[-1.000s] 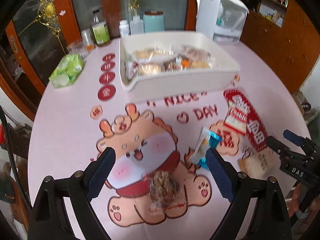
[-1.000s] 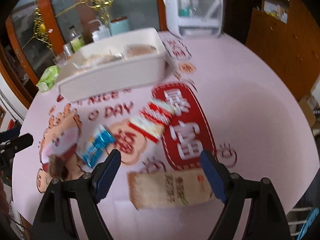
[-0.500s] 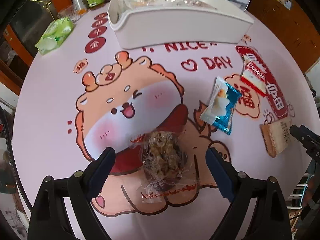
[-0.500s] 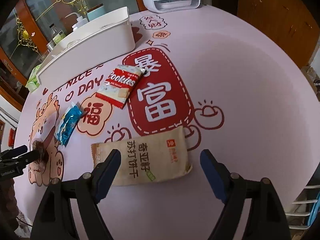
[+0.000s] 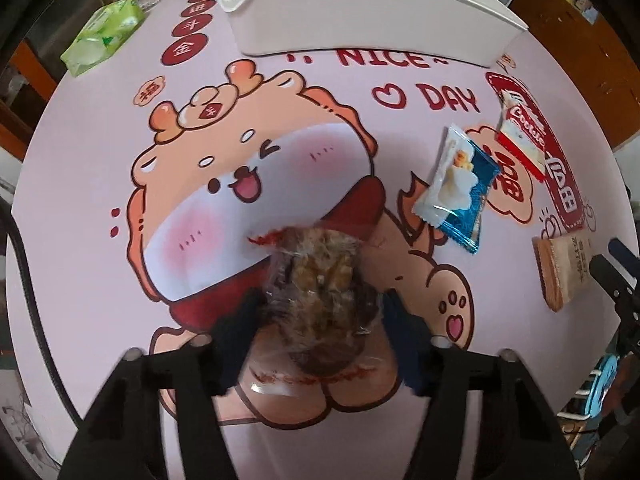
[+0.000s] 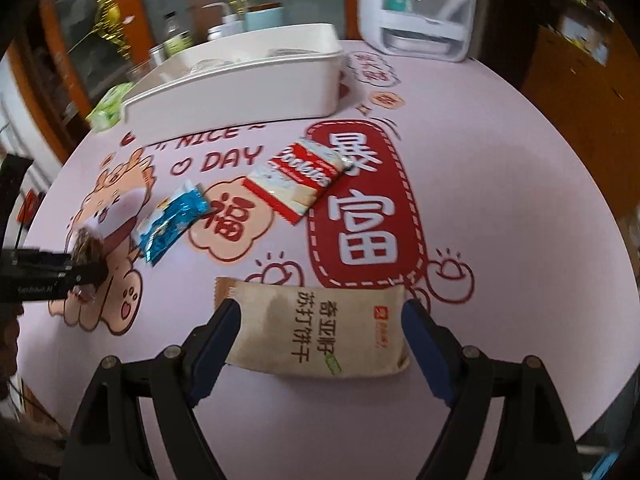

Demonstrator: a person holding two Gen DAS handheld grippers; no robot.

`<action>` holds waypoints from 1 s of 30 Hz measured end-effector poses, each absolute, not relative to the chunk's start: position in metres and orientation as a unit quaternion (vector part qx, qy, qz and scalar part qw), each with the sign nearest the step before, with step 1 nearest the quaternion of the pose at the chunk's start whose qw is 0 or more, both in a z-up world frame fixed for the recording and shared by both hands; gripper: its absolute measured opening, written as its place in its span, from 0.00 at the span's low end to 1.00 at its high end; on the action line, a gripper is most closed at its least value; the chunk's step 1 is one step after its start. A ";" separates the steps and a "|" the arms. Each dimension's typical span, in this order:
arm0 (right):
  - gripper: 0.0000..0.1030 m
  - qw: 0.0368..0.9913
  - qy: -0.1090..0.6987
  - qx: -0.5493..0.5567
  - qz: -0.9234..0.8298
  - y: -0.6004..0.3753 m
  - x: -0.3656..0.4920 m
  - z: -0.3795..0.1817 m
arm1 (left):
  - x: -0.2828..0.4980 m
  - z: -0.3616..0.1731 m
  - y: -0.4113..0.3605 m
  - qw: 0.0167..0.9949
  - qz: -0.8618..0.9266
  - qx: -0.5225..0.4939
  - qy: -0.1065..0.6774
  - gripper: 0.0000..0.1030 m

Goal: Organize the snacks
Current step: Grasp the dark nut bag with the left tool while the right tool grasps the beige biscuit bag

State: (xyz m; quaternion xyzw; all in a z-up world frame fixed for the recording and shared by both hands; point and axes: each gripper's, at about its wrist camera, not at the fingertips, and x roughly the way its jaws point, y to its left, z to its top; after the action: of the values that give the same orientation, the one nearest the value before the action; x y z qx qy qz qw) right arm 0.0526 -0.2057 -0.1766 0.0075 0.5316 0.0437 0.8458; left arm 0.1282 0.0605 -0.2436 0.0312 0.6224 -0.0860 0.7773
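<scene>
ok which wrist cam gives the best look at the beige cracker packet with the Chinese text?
Right wrist: the beige cracker packet lies whole and close between the open right gripper pads, print readable. The left wrist view shows only one end of it at the right edge, print distorted.

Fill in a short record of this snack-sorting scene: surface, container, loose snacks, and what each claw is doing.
surface: pink cartoon tablecloth
container: white bin, snacks inside
loose snacks: clear-wrapped nut cluster; blue packet; red cookie packet; tan cracker packet
left claw: closing around nut cluster
right claw: open, astride cracker packet
</scene>
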 end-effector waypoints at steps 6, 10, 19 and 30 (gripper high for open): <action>0.81 0.835 0.524 -0.098 0.139 -0.187 0.042 -0.179 | 0.127 -0.245 0.059 0.778 -0.085 0.035 0.621 0.54; 0.81 0.812 0.523 -0.161 0.203 -0.180 0.038 -0.182 | 0.128 -0.244 0.055 0.777 -0.082 0.042 0.623 0.54; 0.81 0.747 0.519 -0.290 0.298 -0.168 0.053 -0.200 | 0.127 -0.244 0.054 0.776 -0.074 0.044 0.625 0.55; 0.64 0.678 0.591 -0.252 0.358 -0.180 0.098 -0.214 | 0.134 -0.245 0.040 0.768 -0.074 0.060 0.633 0.54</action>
State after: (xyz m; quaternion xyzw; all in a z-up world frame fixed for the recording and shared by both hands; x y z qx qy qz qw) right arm 0.0983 -0.1804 -0.2135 -0.2515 0.5911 0.3581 0.6775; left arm 0.1344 0.0399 -0.2450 0.0598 0.6329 -0.0743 0.7683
